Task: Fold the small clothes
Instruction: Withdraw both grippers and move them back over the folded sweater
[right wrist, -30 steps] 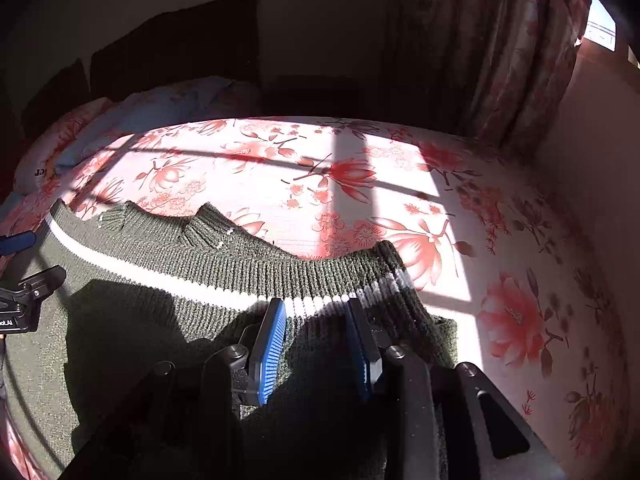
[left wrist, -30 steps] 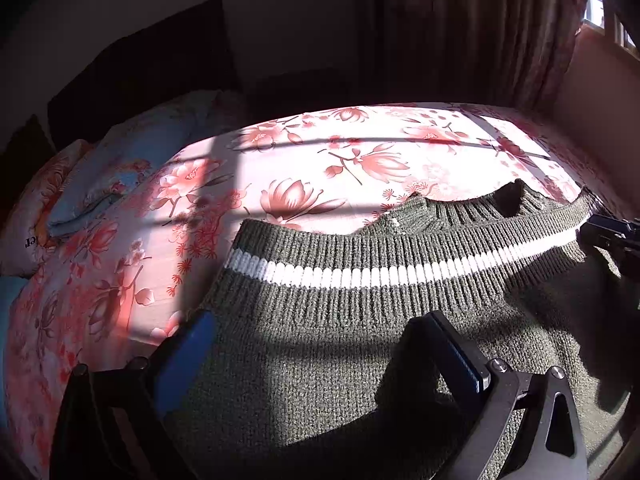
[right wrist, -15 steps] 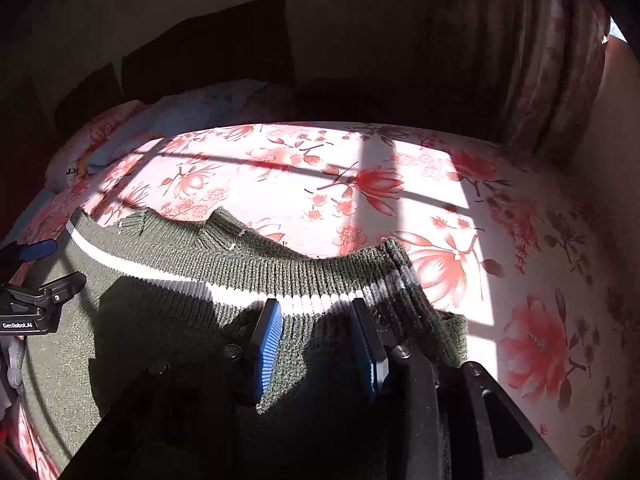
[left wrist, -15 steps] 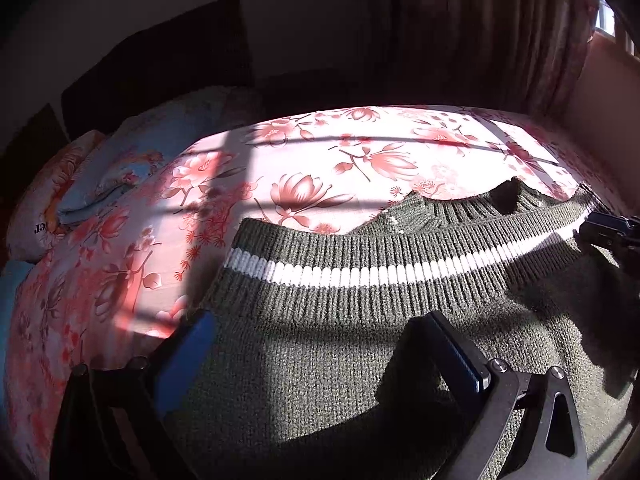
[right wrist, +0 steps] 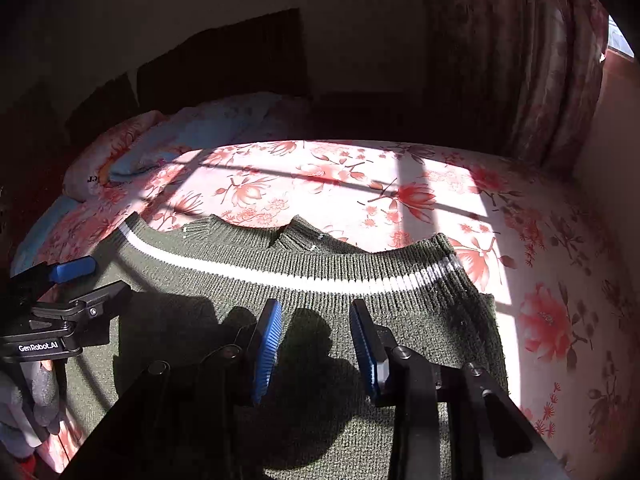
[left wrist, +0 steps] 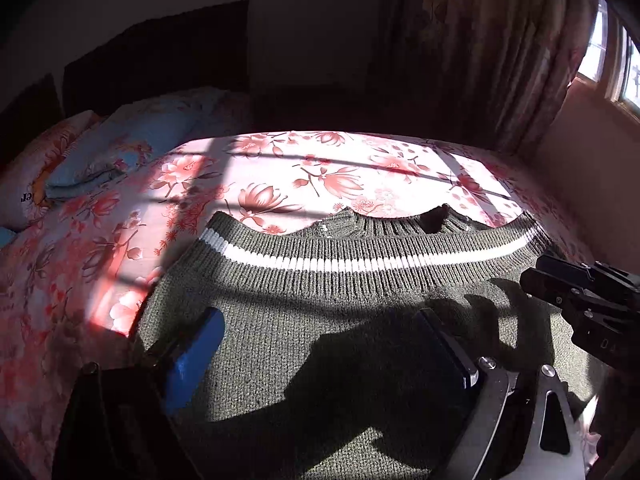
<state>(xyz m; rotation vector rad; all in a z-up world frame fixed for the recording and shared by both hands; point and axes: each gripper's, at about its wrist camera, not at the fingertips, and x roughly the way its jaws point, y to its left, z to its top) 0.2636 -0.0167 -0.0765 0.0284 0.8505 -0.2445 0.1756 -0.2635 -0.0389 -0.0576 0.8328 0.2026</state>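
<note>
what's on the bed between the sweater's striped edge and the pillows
Only bare floral bedsheet, part sunlit and part shadowed, separates the sweater from the pillows. Both wrist views show it, the left most clearly.

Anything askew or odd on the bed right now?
Mostly tidy. The green sweater lies flat on the floral sheet, but its far edge is uneven: ribbed bits poke out past the white-striped band, and a corner juts out sideways.

I read "GenRobot.AI" in white on the black left gripper body [right wrist: 38, 347] at my 9 o'clock. Pillow print [left wrist: 28, 197] at 10 o'clock: partial, illegible.
</note>
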